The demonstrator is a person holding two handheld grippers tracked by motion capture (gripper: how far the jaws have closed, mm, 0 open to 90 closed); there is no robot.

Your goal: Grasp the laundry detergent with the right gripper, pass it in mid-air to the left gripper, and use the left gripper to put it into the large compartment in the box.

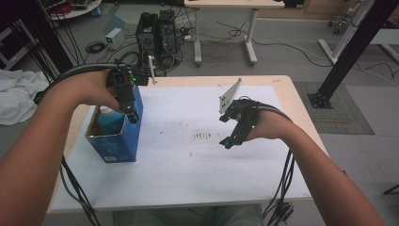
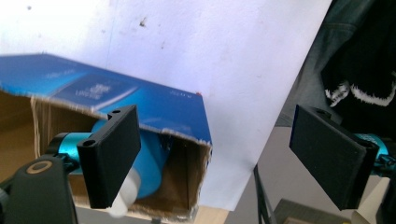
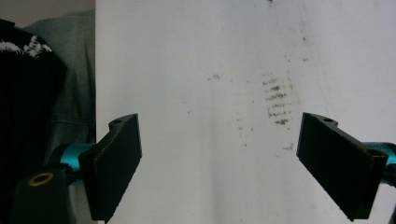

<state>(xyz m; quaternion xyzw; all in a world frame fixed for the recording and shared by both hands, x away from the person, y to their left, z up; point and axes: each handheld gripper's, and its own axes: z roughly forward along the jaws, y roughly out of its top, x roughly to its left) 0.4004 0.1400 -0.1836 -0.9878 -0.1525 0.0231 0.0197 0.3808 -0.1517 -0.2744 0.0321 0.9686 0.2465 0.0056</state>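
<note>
An open-topped blue cardboard box (image 1: 115, 141) stands at the left of the white sheet (image 1: 197, 169), with a blue bottle (image 1: 109, 117) inside it. My left gripper (image 1: 130, 112) hovers over the box's right rim, pointing down. In the left gripper view its jaws (image 2: 219, 135) stand wide apart with nothing between them; the box (image 2: 140, 100) and the bottle (image 2: 149, 163) lie below the left jaw. My right gripper (image 1: 228, 140) hangs above the sheet right of centre. In the right gripper view it (image 3: 219, 140) is open over bare, stained paper.
Dark smudges (image 1: 203, 136) mark the sheet's middle. The wooden table edge (image 1: 287, 89) frames the sheet. Beyond it on the floor are computer towers (image 1: 155, 35), cables and another desk. A white cloth (image 1: 16, 96) lies left, a black post (image 1: 350, 47) right.
</note>
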